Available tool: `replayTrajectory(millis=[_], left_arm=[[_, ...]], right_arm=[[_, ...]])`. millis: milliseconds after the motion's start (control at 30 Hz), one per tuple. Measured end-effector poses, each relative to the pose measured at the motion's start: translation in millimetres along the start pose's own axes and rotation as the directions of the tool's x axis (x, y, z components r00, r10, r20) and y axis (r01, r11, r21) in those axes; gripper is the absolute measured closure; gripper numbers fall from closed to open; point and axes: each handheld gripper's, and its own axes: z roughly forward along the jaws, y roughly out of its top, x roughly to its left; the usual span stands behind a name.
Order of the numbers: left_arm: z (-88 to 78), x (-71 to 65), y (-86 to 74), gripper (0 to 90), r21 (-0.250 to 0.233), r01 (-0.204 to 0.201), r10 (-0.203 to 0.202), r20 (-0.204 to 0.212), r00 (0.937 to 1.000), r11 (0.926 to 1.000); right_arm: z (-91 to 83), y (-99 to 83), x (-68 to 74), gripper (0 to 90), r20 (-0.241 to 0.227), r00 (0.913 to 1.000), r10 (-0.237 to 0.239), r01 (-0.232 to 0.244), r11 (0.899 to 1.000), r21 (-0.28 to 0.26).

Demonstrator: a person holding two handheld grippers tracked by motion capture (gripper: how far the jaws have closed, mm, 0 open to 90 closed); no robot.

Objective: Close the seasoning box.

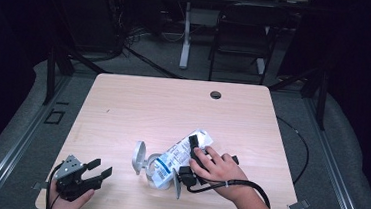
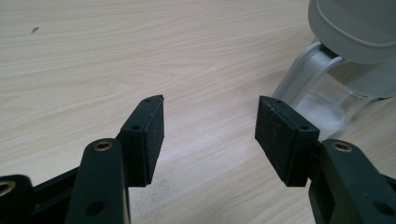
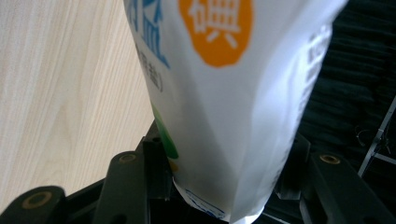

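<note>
**Pouring from the bag, jar lid already swung back**

Tipping is the word here: the right gripper (image 1: 193, 153) has a white printed bag (image 1: 179, 156) clamped between its jaws, and in the right gripper view the bag (image 3: 224, 107) rises straight out from between the two black jaws, which press on it from both sides. From the high view, the bag lies slanted over the middle of the table (image 1: 173, 108), its lower end down at the mouth of a clear jar (image 1: 160, 175), touching it or just over it — hard to say which.

The jar's grey lid (image 1: 139, 157) stands swung open to the left, so the opening step looks done. Some white powder shows at the bottom of the glass in the left gripper view (image 2: 322, 105), which suggests filling is under way. Judging from this, what remains is emptying the bag, setting it aside and shutting the lid.

Over at the near left corner, the left gripper (image 1: 99, 170) waits with jaws spread wide and nothing between them, the jar just ahead of it.

The count: one bag, one jar, one hinged lid, two grippers, one table. Behind it, one dark chair (image 1: 241, 38).
</note>
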Motion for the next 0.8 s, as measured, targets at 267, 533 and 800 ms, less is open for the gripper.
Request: replayTrajectory(millis=[267, 533, 800], left_arm=[[-0.2, -0.3, -0.3, 42.8, 0.003, 0.001, -0.001, -0.001, 1.0000, 1.0000], [-0.4, 0.0, 0.0, 42.8, 0.003, 0.001, -0.001, -0.002, 1.0000, 1.0000], [-2.0, 0.9, 0.5, 42.8, 0.005, -0.003, 0.003, -0.005, 1.0000, 1.0000]], right_arm=[[-0.1, 0.0, -0.2, 51.2, 0.002, 1.0000, -0.005, 0.005, 1.000, -0.004], [-0.1, 0.2, -0.2, 51.3, 0.004, 0.9999, -0.014, 0.014, 1.000, -0.002], [-0.7, 0.6, -0.5, 51.5, 0.010, 0.9996, -0.025, 0.025, 1.000, 0.003]])
